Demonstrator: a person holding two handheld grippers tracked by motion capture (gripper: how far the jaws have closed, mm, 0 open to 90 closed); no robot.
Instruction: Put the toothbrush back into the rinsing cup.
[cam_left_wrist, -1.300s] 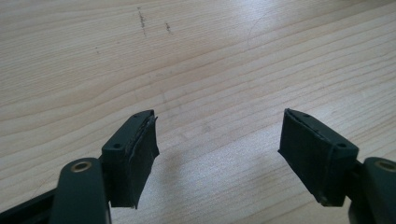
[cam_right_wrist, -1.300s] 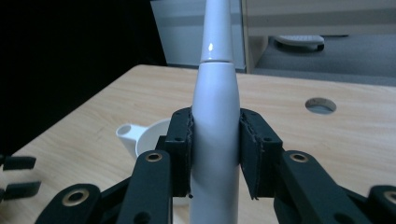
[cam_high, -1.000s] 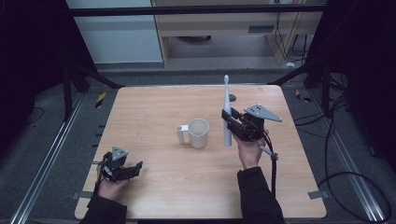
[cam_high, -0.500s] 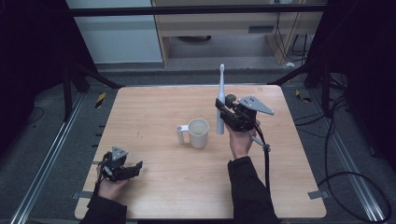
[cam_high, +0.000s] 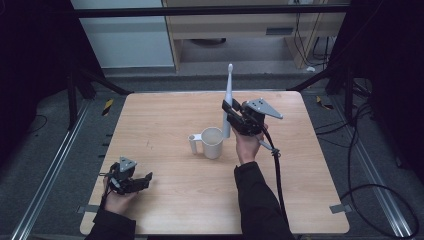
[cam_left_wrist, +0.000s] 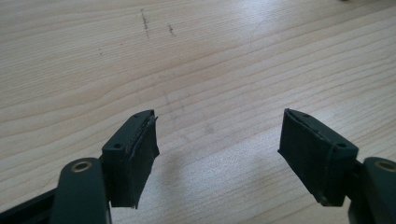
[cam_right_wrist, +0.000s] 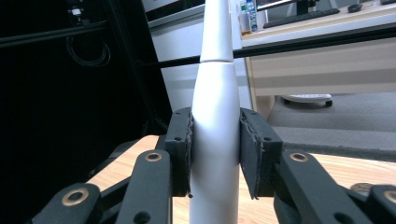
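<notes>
A white electric toothbrush (cam_high: 228, 95) stands nearly upright above the table, its head topmost, clamped in my right gripper (cam_high: 229, 116). In the right gripper view both black pads (cam_right_wrist: 180, 149) press on the toothbrush (cam_right_wrist: 215, 121) body. Just left of it and below, a white mug (cam_high: 212, 142) stands upright on the wooden table (cam_high: 165, 120), its handle to the left; the toothbrush's lower end hangs by the mug's right rim. My left gripper (cam_high: 142, 181) rests near the front left corner, jaws wide apart over bare wood (cam_left_wrist: 215, 70), nothing between them (cam_left_wrist: 217, 154).
A black frame bar crosses above the table's far edge (cam_high: 210, 9). Metal rails (cam_high: 55, 165) run along the floor at both sides. A desk with shelves (cam_high: 240, 25) stands behind the table. The right gripper's cable (cam_high: 277, 170) trails over the right part of the table.
My right gripper has carried the upright toothbrush leftward and a little farther back, from right of the mug to just beside its right rim. The left gripper has stayed put.
</notes>
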